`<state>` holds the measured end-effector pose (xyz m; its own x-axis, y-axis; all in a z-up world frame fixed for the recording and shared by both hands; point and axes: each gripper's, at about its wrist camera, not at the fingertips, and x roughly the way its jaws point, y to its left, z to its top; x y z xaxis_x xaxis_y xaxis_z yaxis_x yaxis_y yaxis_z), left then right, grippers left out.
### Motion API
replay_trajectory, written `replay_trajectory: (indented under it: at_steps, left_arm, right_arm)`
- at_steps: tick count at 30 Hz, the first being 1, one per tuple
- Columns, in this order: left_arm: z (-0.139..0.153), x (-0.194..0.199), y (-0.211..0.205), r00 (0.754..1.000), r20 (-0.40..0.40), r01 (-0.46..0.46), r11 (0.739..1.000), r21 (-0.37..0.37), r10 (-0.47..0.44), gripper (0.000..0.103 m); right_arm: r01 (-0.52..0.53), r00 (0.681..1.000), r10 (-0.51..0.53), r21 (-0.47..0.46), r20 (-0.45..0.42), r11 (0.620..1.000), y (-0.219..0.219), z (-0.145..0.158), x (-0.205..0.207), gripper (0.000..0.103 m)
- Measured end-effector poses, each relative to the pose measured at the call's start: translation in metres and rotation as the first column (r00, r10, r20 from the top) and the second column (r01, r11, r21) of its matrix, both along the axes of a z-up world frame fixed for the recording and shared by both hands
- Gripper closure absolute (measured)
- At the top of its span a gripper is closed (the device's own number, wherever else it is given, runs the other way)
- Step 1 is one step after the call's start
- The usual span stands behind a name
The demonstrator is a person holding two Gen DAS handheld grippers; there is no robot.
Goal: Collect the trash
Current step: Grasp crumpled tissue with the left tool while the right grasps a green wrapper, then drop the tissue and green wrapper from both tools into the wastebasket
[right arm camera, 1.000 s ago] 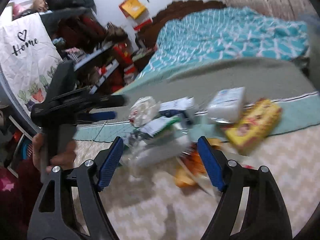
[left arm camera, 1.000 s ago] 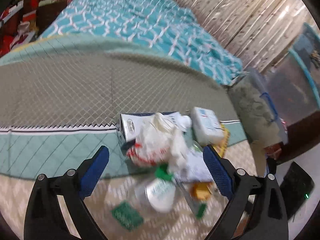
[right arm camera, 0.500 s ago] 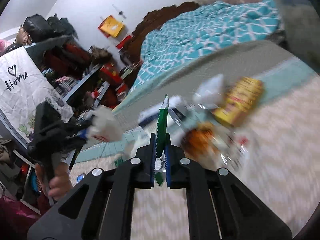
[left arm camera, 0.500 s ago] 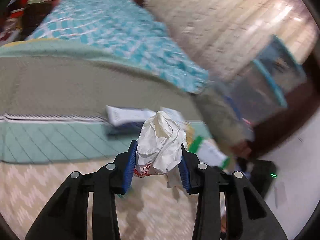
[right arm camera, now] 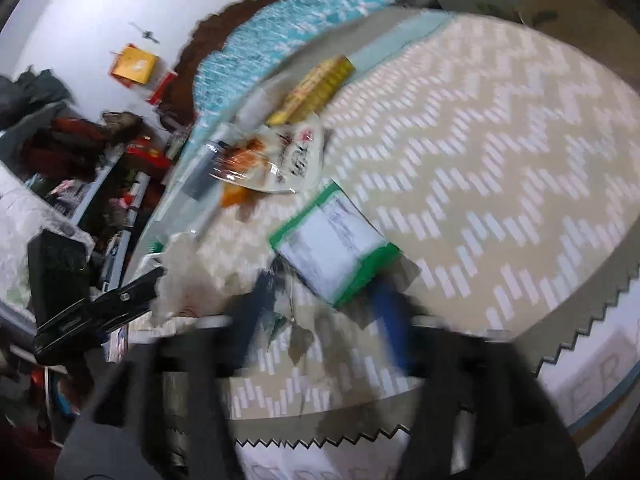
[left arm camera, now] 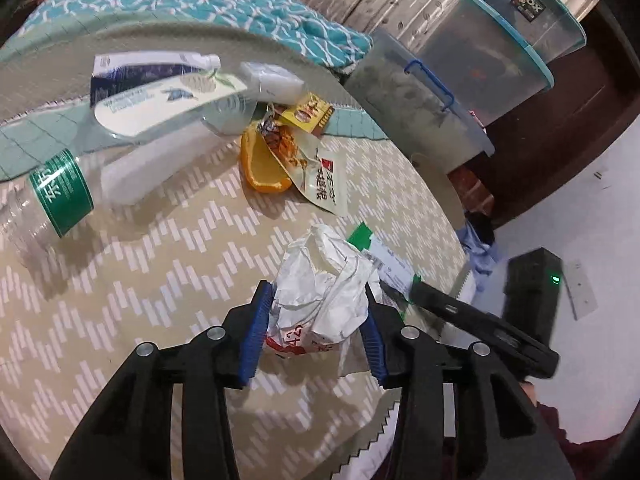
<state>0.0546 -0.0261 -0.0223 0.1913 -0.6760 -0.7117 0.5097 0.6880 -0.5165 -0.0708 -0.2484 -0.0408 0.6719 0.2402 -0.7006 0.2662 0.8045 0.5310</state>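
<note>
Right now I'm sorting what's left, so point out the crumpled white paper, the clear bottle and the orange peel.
crumpled white paper (left arm camera: 324,280), left wrist view, on its creased middle.
clear bottle (left arm camera: 120,152), left wrist view, on its body.
orange peel (left arm camera: 262,172), left wrist view, on its curved rind.

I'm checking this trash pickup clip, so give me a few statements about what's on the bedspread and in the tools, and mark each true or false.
1. The left tool has a crumpled white wrapper between its blue pads. True.
2. A clear plastic bottle with a green label lies on the bedspread. True.
3. The right tool grips the green-edged packet. False: its jaws are opening and the packet lies flat on the bedspread just ahead of them.
4. The yellow box stands upright on the floor. False: it lies on the bedspread beyond the snack wrappers.
5. Clear lidded storage bins stand beside the bed. True.
</note>
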Motion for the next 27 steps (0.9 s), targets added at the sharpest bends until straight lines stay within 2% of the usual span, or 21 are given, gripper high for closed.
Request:
replay_trajectory:
  at_steps: [4,6,7,10,12,13,14,18,22,27]
  left_arm:
    - [0.001,-0.001,-0.007,1.000,0.019,-0.019,0.999,0.033,0.018,0.063]
    - [0.003,-0.003,-0.011,0.999,0.033,-0.029,0.998,0.058,0.027,0.062]
    - [0.004,-0.004,-0.014,0.999,0.038,-0.034,0.997,0.068,0.032,0.062]
    - [0.006,-0.007,-0.019,0.998,0.051,-0.046,0.994,0.096,0.041,0.062]
    - [0.008,-0.008,-0.023,0.997,0.060,-0.050,0.992,0.112,0.043,0.062]
    - [0.009,-0.008,-0.026,0.997,0.062,-0.051,0.992,0.119,0.044,0.063]
    - [0.009,-0.008,-0.029,0.997,0.057,-0.050,0.991,0.121,0.043,0.064]
    - [0.010,-0.007,-0.045,0.999,0.028,-0.029,0.993,0.116,0.026,0.066]
    - [0.012,0.000,-0.080,0.999,-0.021,0.028,0.995,0.091,-0.026,0.066]
    - [0.022,0.020,-0.175,0.986,-0.034,0.164,0.983,0.078,-0.162,0.065]
  right_arm:
    - [-0.064,0.998,0.066,-0.205,0.002,0.977,0.006,0.012,0.004,0.022]
    - [-0.124,0.992,0.124,-0.320,-0.019,0.939,0.012,0.013,0.014,0.022]
    - [-0.169,0.985,0.167,-0.383,-0.039,0.908,0.018,0.012,0.019,0.022]
    - [-0.281,0.958,0.269,-0.477,-0.095,0.833,0.031,0.007,0.031,0.022]
    - [-0.326,0.944,0.306,-0.477,-0.123,0.816,0.032,0.003,0.032,0.032]
    - [-0.337,0.940,0.324,-0.475,-0.111,0.813,0.029,0.002,0.032,0.047]
    - [-0.343,0.936,0.337,-0.472,-0.100,0.813,0.027,0.000,0.033,0.067]
    - [-0.298,0.948,0.317,-0.406,-0.022,0.864,-0.001,-0.003,0.024,0.069]
    - [-0.183,0.975,0.215,-0.343,0.060,0.921,-0.050,0.004,0.012,0.070]
    - [0.005,0.994,0.026,-0.289,0.103,0.957,-0.135,0.008,-0.004,0.070]
